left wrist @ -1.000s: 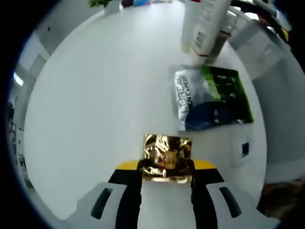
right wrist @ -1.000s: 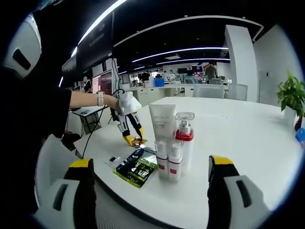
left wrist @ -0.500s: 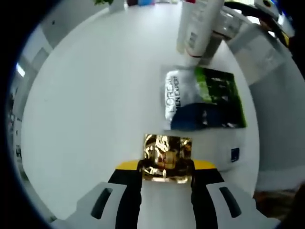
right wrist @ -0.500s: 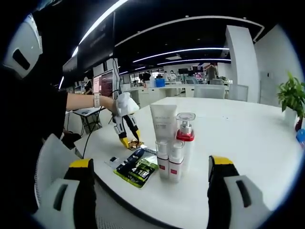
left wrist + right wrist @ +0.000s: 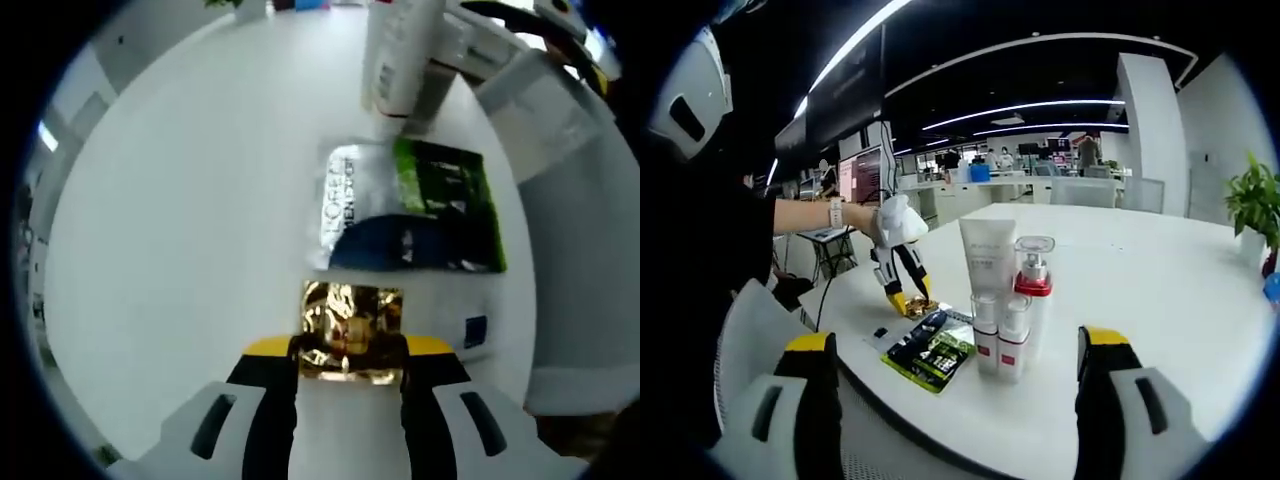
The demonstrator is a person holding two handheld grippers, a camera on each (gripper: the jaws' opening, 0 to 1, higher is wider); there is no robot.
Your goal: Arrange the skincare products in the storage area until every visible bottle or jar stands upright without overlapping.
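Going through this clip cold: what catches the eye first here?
The crinkled gold foil packet clamped in the left gripper, just above the white table. Beyond it lies a flat green-and-black sachet, and beside that a cluster of upright bottles stands.

Between the yellow-tipped black jaws of the left gripper [image 5: 345, 350] sits a crinkled gold foil sachet [image 5: 350, 330], mirror-bright with darker brown creases. Ahead of it on the plain white table [image 5: 190, 220] lies a flat sachet pack [image 5: 410, 205], silver-grey on the side with dark lettering, deep blue lower down, and green and black with pale speckles on the far side. In the right gripper view, the right gripper [image 5: 958, 400] has white bodies, black jaws and yellow caps; between and beyond them stand a white tube [image 5: 986, 262], a clear-capped pump bottle with a red collar [image 5: 1032, 275], and two small white bottles with red bands [image 5: 998, 335]. A green-leaved plant [image 5: 1252, 200] sits to the right.
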